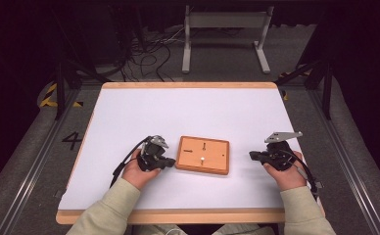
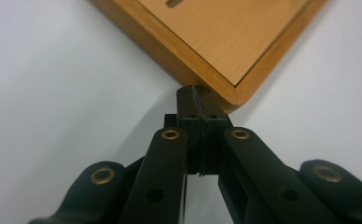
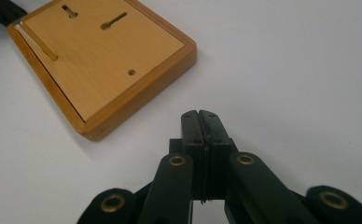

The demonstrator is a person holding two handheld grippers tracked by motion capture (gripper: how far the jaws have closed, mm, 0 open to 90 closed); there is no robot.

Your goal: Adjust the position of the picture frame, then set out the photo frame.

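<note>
- On the white tabletop, a wooden board with slots and a small white peg lies flat, near the person's edge, between the two tools.
- Left hand-held gripper: jaws pressed together, holding nothing, tip touching or just at the board's near corner in the left gripper view. Can't tell whether it is actually pushing.
- Right hand-held gripper: jaws also closed and empty, apart from the board's right edge, resting low over the tabletop.
- My read: the step is nudging or squaring the board with closed tips. To do it well, push on a flat edge rather than the corner, or the board will likely spin; bring the right tip to the opposite edge as a stop.
- Keep tips low and move slowly; the surface looks smooth, so the board should slide easily.
- Surface: white sheet with a wooden rim.
- Room: dark, grey floor with a painted "4", loose cables, a pale metal stand beyond the far edge.
</note>
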